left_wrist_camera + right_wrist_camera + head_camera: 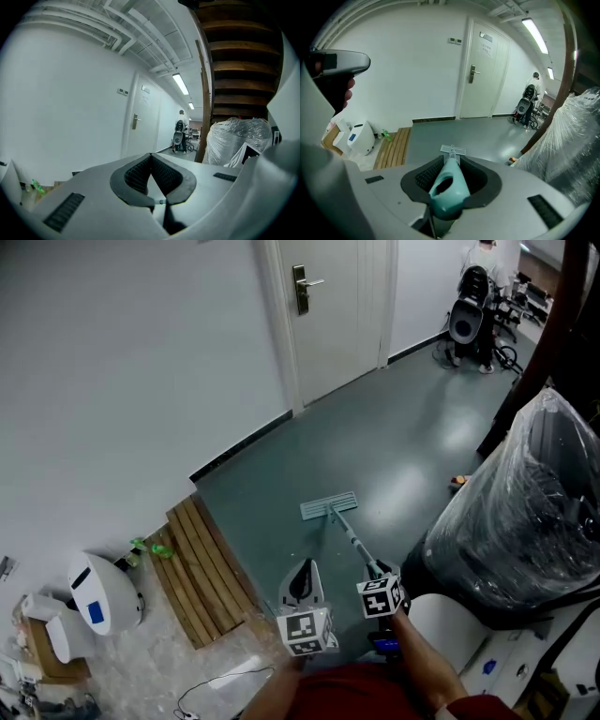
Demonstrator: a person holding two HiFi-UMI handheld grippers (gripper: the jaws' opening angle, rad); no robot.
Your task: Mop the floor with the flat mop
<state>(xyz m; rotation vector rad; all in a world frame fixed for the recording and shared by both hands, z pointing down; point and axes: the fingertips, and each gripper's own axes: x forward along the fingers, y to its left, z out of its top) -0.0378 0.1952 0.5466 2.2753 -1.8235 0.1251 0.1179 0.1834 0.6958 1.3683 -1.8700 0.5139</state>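
The flat mop lies with its pale teal head (329, 506) flat on the grey floor (394, 427) ahead of me. Its handle (352, 538) slants back to my right gripper (376, 571), which is shut on it. In the right gripper view the teal handle end (449, 183) sits clamped between the dark pads, and the mop head (453, 150) shows beyond. My left gripper (302, 579) hangs to the left of the handle, apart from it. In the left gripper view that gripper (151, 155) has its tips together with nothing between them.
A wooden slat pallet (199, 568) lies to the left by the wall, with a green bottle (150, 547) and a white machine (98, 594) beyond it. A plastic-wrapped bin (525, 512) stands close on the right. A shut door (328, 306) and a person (483, 259) are far ahead.
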